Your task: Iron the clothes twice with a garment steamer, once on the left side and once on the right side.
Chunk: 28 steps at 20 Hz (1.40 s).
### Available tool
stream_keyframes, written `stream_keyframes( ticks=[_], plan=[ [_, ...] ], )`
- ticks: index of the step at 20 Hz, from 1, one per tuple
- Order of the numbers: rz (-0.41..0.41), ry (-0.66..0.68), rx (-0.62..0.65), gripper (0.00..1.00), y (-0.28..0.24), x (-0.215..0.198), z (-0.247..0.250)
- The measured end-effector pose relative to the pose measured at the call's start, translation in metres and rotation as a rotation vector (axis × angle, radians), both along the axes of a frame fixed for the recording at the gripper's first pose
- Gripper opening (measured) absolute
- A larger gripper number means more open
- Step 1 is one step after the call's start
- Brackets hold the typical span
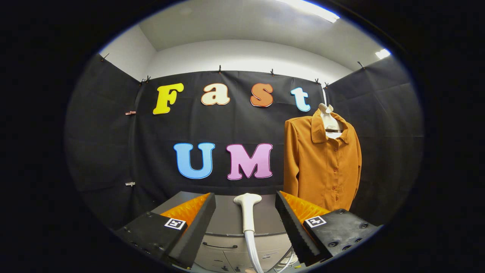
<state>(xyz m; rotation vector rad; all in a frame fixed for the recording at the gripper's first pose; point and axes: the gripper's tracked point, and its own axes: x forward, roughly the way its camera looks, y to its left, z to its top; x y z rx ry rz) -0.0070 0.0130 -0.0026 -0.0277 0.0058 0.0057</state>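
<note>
Steamer stands between spread gripper fingers — shirt beyond.

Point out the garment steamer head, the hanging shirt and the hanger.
Steamer head [247, 206]: gripper view, on its neck, between the open fingers.
Shirt [322, 167]: gripper view, on the front beside the button row.
Hanger [330, 120]: gripper view, on the body inside the collar.

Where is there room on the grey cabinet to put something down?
The grey cabinet top looks bare on both sides of the white steamer handle, behind each finger of the open tool. The steamer stands upright between the fingers, untouched. It is crowded at the right end, where the orange shirt hangs down by the cabinet.
</note>
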Motion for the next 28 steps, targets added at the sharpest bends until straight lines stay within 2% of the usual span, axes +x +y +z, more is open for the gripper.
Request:
stream_keyframes(
  ticks=[15, 21, 28],
  plan=[
    [-0.020, 0.030, -0.015, 0.98, 0.023, 0.011, -0.018],
    [-0.101, 0.101, -0.009, 0.98, 0.025, 0.022, -0.046],
    [-0.137, 0.163, -0.053, 0.98, 0.017, 0.059, -0.074]
  ],
)
